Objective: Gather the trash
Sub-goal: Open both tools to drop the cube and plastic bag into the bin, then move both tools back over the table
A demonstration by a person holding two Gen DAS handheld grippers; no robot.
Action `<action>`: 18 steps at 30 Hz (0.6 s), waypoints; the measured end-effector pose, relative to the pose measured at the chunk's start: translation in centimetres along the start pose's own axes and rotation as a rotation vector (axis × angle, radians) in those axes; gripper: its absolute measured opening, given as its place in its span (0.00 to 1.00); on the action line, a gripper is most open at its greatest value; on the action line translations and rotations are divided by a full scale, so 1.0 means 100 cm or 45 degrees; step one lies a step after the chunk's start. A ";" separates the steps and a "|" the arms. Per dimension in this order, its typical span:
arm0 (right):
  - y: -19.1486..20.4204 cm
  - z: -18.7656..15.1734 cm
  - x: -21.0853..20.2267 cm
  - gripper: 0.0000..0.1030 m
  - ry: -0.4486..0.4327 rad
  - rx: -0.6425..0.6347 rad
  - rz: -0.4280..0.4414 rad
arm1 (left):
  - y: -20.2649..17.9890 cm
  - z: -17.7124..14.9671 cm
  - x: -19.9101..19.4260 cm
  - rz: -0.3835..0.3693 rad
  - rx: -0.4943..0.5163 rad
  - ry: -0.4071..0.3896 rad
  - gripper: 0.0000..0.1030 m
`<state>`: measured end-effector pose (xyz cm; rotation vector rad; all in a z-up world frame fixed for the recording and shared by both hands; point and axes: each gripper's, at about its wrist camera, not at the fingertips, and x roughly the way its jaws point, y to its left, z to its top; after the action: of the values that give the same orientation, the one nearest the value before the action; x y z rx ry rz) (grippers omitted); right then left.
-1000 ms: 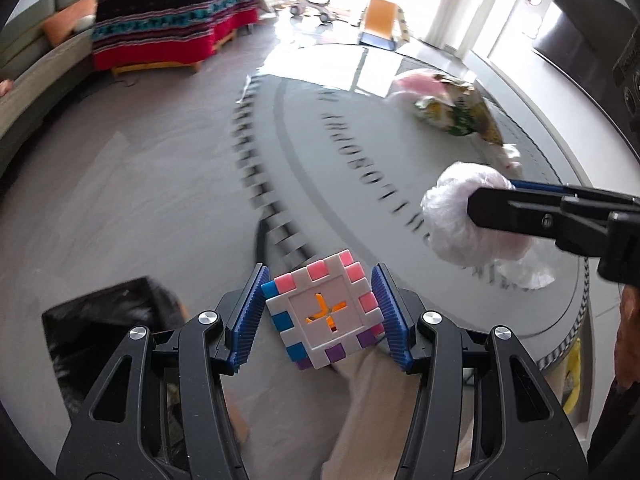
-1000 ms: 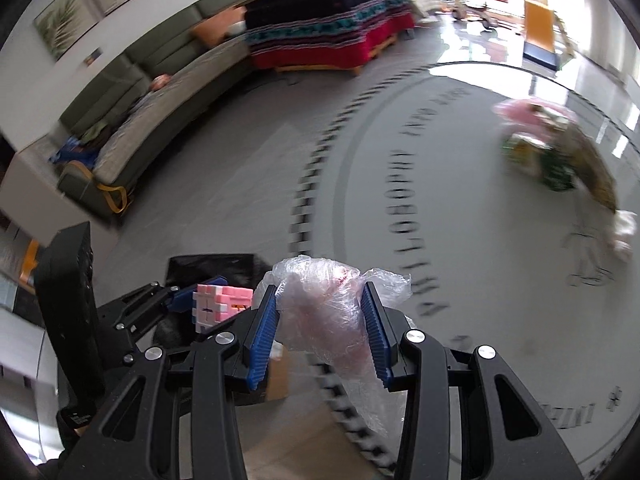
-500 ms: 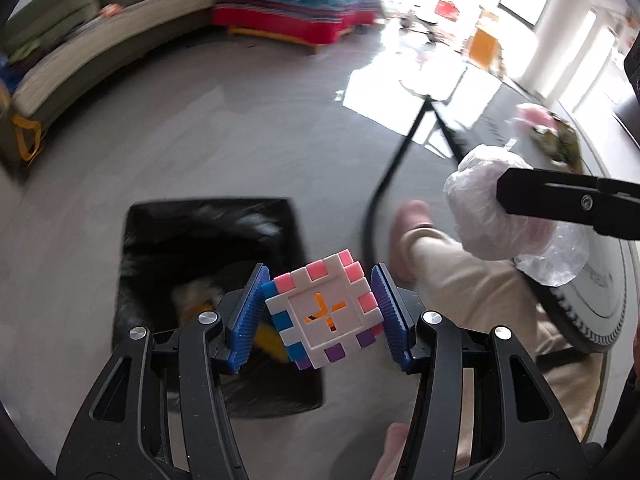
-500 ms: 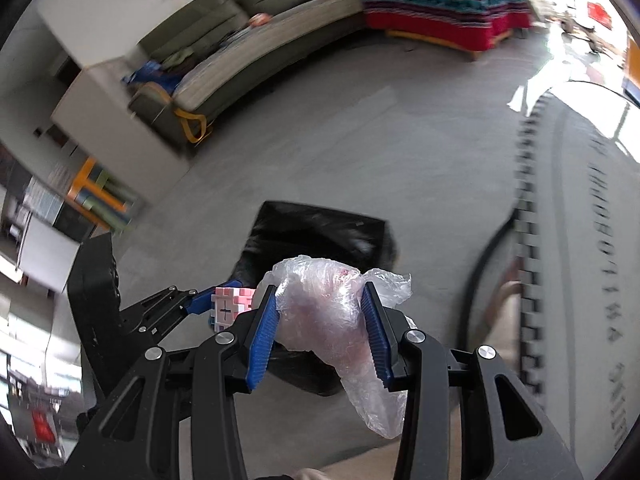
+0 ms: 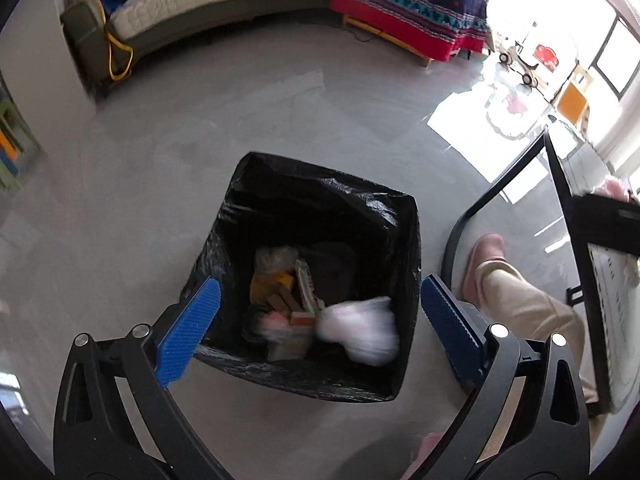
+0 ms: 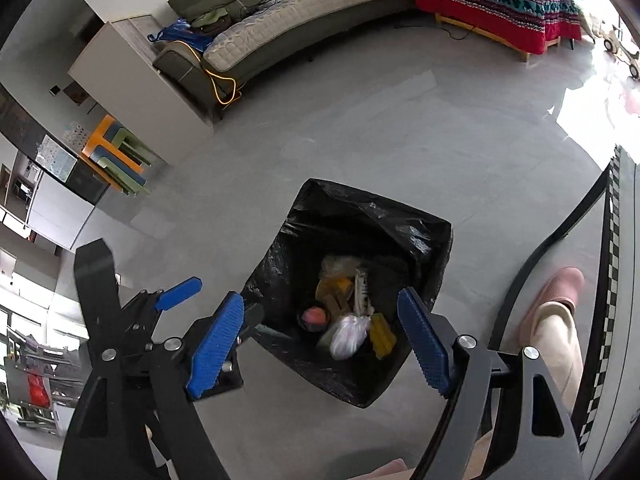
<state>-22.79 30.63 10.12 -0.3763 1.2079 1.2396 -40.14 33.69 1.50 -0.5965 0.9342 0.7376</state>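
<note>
Both grippers hang over the black-lined bin point(image 5: 320, 216) on the floor so the trash falls inside. The left gripper point(image 5: 316, 316) and right gripper point(image 6: 320, 332) have just been opening; their fingers are spread, nothing between. The plastic wad point(image 6: 347, 336) lies in the bin.

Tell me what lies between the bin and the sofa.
Only bare grey floor lies between the bin and the sofa; nothing stands on that stretch. The right wrist view shows it best, and the left wrist view agrees.
</note>
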 end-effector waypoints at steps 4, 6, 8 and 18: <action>-0.010 -0.005 -0.003 0.78 0.008 0.031 0.014 | -0.006 -0.002 0.007 -0.039 -0.001 0.024 0.94; -0.015 -0.007 -0.004 0.78 0.004 0.040 0.010 | -0.013 -0.001 0.008 -0.042 0.023 0.032 0.94; -0.021 -0.009 -0.009 0.78 -0.006 0.054 0.014 | -0.022 -0.001 0.009 -0.048 0.056 0.039 0.94; -0.059 -0.025 -0.041 0.78 -0.082 0.149 0.012 | -0.068 0.002 0.010 -0.149 0.180 0.063 0.94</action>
<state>-18.32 24.47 10.49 -0.2433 1.2218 1.1747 -34.37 29.93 1.67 -0.5420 0.9801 0.5497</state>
